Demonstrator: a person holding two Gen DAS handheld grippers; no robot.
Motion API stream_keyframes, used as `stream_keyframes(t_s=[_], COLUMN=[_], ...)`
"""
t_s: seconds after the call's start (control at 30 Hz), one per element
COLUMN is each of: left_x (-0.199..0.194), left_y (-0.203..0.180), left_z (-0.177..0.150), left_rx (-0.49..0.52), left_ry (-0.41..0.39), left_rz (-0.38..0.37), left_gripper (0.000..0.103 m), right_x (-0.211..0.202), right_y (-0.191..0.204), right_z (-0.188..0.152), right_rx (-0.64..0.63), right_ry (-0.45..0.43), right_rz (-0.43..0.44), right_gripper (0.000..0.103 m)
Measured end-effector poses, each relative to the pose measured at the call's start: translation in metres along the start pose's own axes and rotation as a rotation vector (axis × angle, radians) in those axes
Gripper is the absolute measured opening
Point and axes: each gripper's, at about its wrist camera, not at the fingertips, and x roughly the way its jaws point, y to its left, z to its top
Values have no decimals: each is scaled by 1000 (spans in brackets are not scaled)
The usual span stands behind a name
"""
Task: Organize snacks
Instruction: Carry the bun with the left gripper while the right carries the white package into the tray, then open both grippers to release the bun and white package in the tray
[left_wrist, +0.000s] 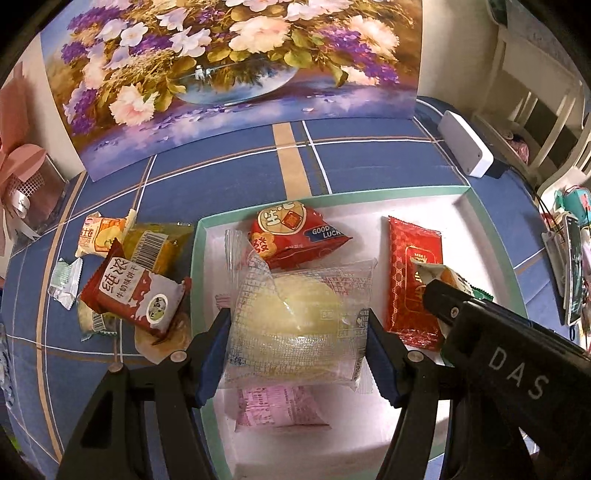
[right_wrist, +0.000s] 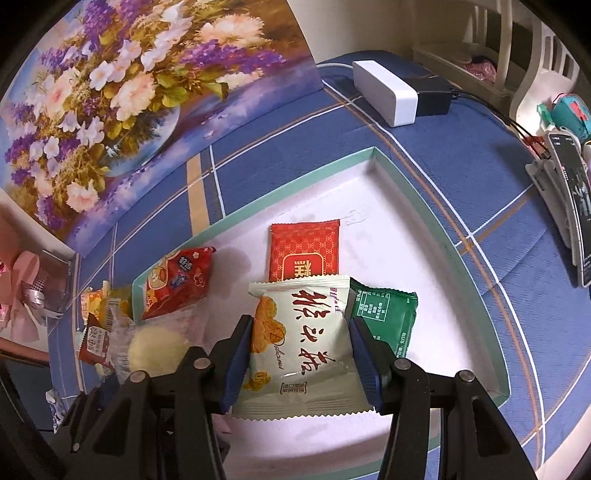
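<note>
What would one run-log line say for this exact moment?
left gripper: shut on clear bun packet | right gripper: shut on white snack packet | both over tray | loose snacks outside tray

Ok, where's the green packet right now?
In the right wrist view, the green packet lies in the tray, half under the white packet the right gripper holds.

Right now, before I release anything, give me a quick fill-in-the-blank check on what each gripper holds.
1. The left gripper grips a ____ packet holding a pale round cake.
2. The right gripper grips a white packet printed with ____ characters.
3. Both packets hang over the teal-rimmed ____.
4. The green packet lies ____ the white packet.

Missing: clear; red; tray; under
</note>
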Motion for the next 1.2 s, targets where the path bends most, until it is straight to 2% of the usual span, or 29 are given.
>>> stream_keyframes(t_s=[0.37, 0.53, 0.8, 0.9, 1.0, 1.2], left_x=[-2, -6, -16, -18, -21, -28], left_y=[-3, 3, 10, 15, 24, 47], left_z=[-2, 0, 2, 3, 3, 2], left_rx=[4, -22, -41, -62, -99, -186], left_ry=[-4, -9, -23, -18, -16, -16], left_rz=[14, 15, 18, 20, 26, 50], left_gripper=[70, 80, 80, 81, 81, 81], right_x=[2, -1, -7, -9, -11, -12], right_y=[-6, -3, 3, 3, 2, 2], right_z=[-1, -1, -1, 0, 0, -1], right_rx=[17, 9, -11, -10, -7, -14], right_ry=[8, -1, -16, -28, -33, -33], right_rz=[19, 8, 1, -12, -23, -46], right_gripper=[56, 56, 57, 73, 73, 83])
